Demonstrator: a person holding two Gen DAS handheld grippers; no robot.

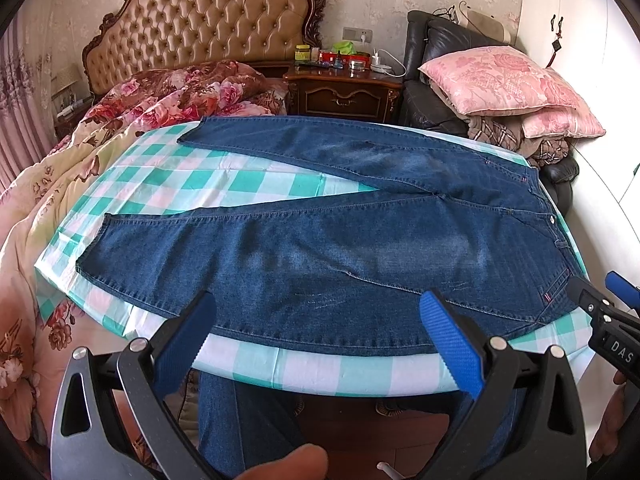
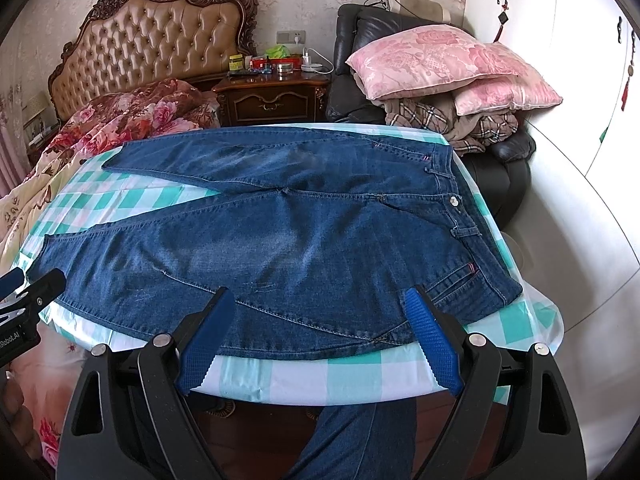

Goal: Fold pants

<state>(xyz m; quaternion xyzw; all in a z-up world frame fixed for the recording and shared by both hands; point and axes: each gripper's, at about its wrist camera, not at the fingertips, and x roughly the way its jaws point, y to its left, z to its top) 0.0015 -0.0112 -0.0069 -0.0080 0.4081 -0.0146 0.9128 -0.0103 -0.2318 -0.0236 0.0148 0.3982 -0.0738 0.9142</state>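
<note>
Both hand-held grippers hover with jaws apart at the near edge of the surface (image 2: 360, 376): left hand-held gripper (image 1: 316, 304) over the near leg, right hand-held gripper (image 2: 320, 300) nearer the hip. Just ahead, the blue jeans (image 2: 288, 236) lie flat, long axis crosswise, waistband (image 2: 460, 208) pointing right, hems left, legs splayed apart.

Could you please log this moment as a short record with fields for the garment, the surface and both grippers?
garment: jeans, spread flat, legs apart in a V, unfolded
waistband: at the right end
surface: checked cloth
left gripper: open, at the near edge over a leg
right gripper: open, near the hip
</note>
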